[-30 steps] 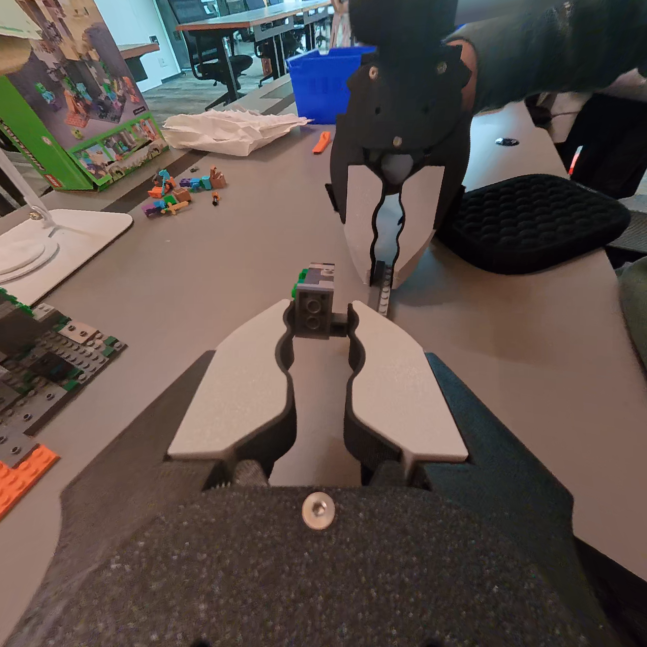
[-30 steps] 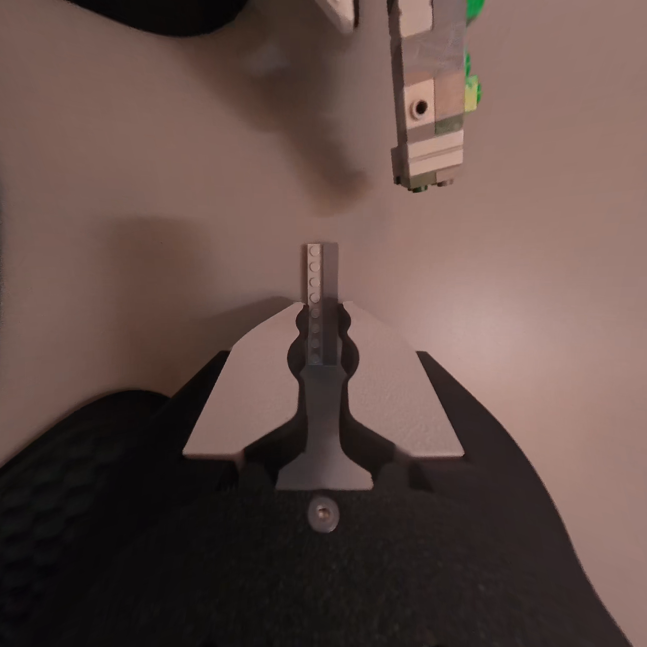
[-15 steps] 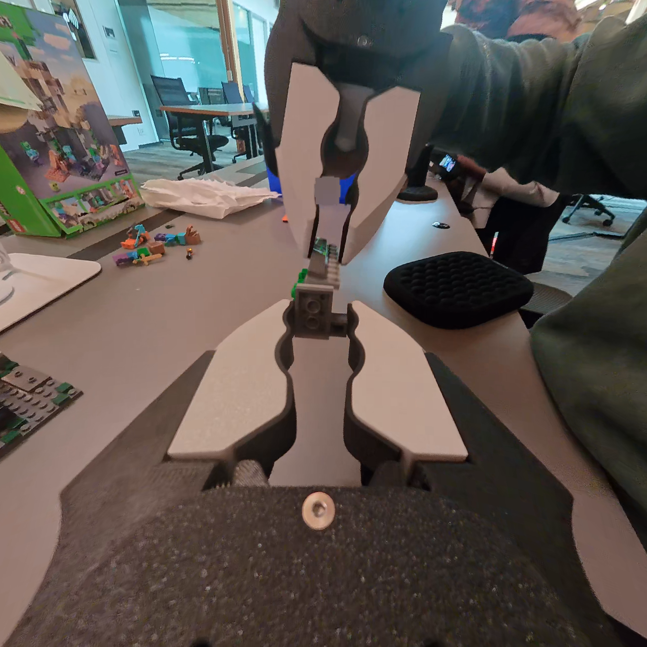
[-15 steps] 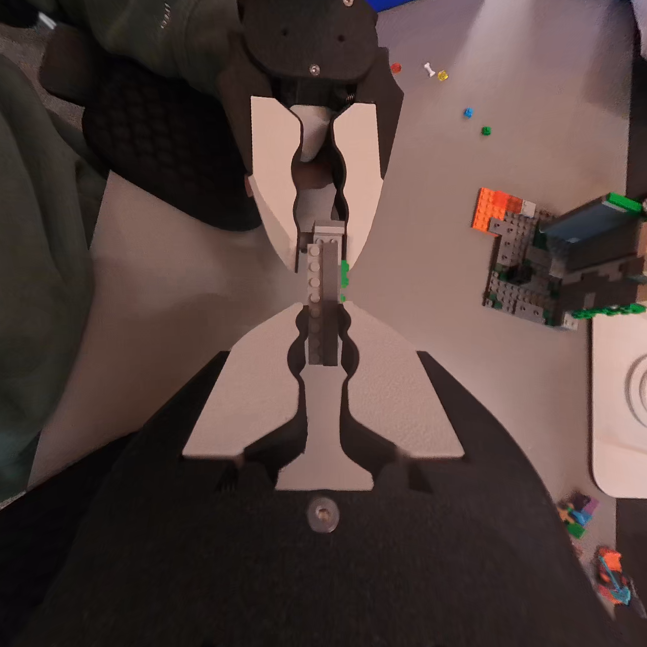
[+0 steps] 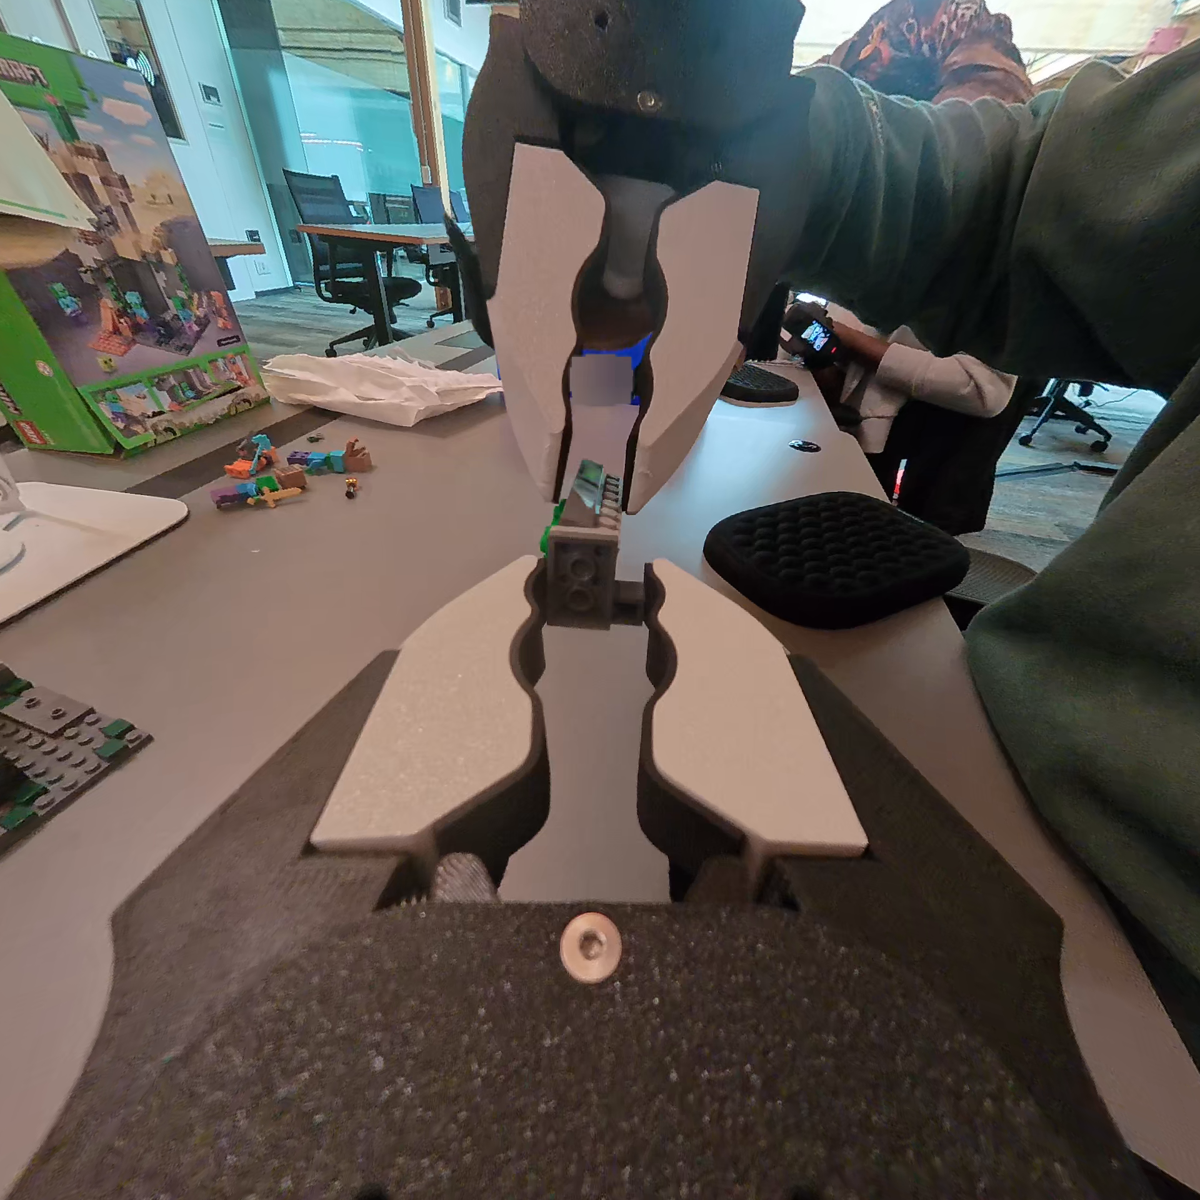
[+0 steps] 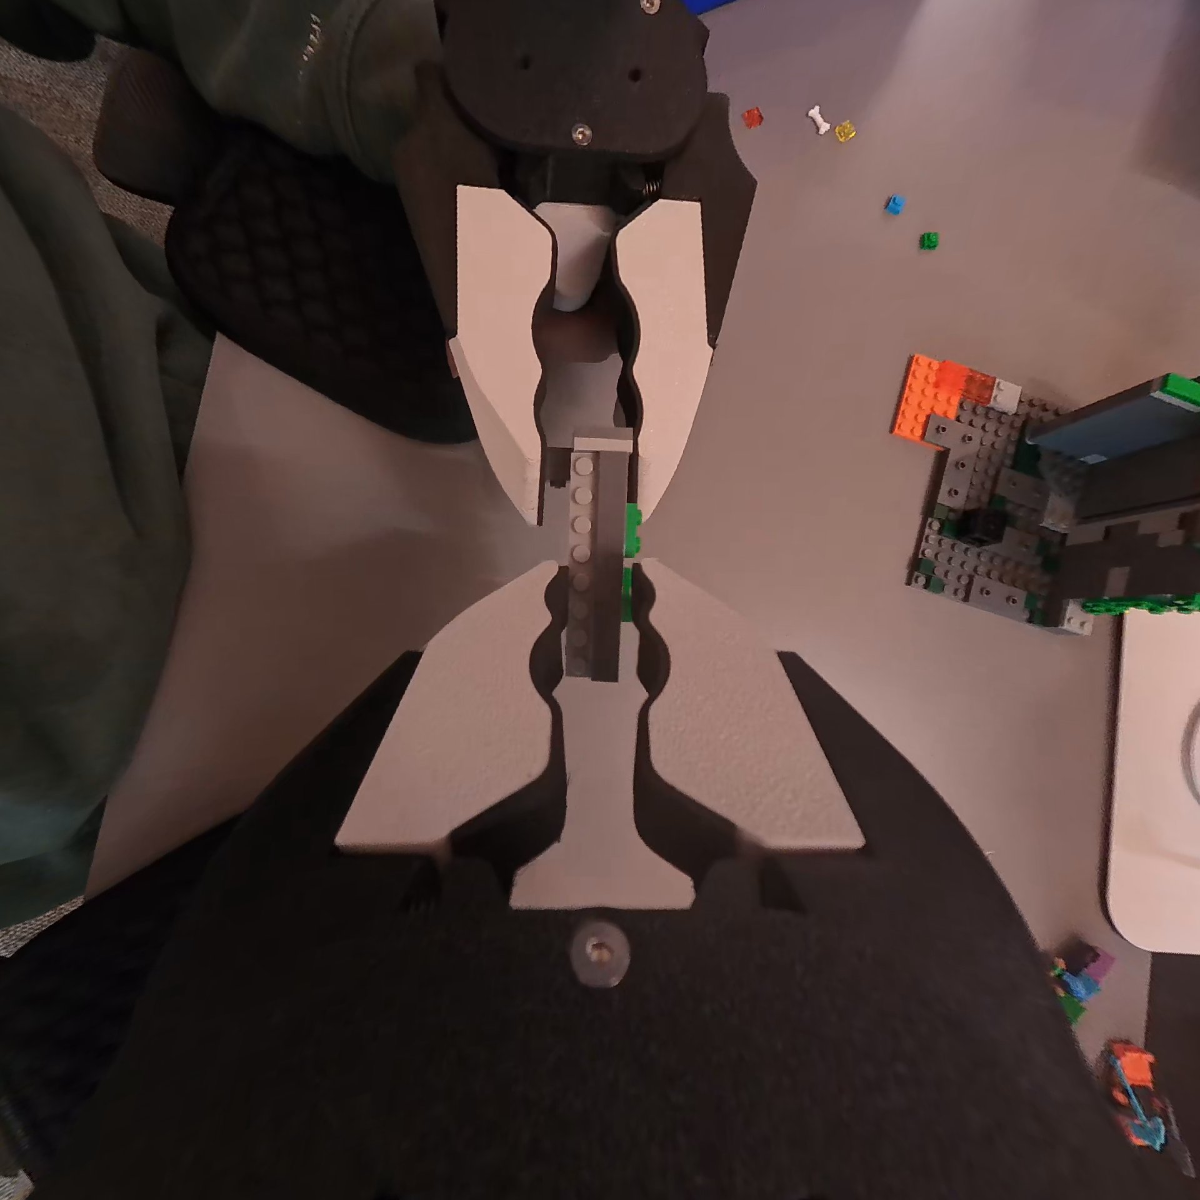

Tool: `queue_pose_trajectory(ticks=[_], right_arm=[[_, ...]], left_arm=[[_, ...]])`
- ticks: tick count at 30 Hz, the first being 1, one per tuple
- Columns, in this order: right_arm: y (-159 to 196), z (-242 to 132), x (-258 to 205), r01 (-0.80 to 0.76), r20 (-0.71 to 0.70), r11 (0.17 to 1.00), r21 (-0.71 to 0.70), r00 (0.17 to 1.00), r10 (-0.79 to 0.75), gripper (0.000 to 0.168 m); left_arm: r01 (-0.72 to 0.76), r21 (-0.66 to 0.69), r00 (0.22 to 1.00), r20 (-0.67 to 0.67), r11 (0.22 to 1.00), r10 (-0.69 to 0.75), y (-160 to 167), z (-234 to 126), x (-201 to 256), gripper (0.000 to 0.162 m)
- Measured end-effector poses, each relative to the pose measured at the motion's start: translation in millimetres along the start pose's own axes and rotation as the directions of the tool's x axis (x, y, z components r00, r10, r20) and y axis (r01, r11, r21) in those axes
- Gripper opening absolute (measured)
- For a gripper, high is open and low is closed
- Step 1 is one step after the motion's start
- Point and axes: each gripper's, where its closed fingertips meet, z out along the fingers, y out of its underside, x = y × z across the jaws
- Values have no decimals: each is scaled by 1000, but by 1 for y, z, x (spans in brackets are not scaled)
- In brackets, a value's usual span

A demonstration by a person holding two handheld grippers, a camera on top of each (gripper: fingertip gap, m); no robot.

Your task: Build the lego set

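Observation:
My left gripper is shut on a small grey sub-assembly with green bits on its side, held above the table. My right gripper comes down from above, shut on a long grey studded plate. In the right wrist view my right gripper holds the plate lengthwise over the sub-assembly, whose green bits show beside it. The left gripper faces it tip to tip. I cannot tell whether the plate is pressed on. The main build stands on the table to the right.
The set's box, a white paper bag and loose minifigure pieces lie at the back left. A black dimpled pad is on the right and a white stand base on the left. Small loose pieces are scattered.
My right gripper lifted the long plate off the table and brought it over the sub-assembly. My left gripper rose with the sub-assembly. The two now meet tip to tip.

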Motion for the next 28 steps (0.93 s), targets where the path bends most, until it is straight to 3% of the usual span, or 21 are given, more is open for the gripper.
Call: queue_pose_trajectory(ticks=[1, 11, 18, 20, 23, 28], right_arm=[[0, 0, 0, 2, 1, 1000, -1, 1000, -2, 18], [-6, -9, -1, -32, 42, 998, 54, 999, 30, 23], [6, -25, 7, -284, 131, 937, 203, 956, 262, 35], [10, -28, 9, -444, 203, 846, 294, 894, 399, 38], [19, -28, 4, -688, 402, 620, 376, 724, 560, 40], [23, -21, -11, -877, 665, 245, 413, 474, 577, 49]], left_arm=[[0, 1, 1000, -1, 1000, 0, 0, 0, 0, 27], [11, 15, 1000, -18, 1000, -11, -2, -1, 2, 27], [5, 35, 1000, -20, 999, -4, -6, -3, 3, 27], [7, 52, 1000, -22, 999, -6, -9, -4, 3, 27], [4, 75, 1000, -18, 997, -3, -12, -5, 3, 27], [-14, 109, 999, -27, 994, 17, -17, -6, 7, 27]])
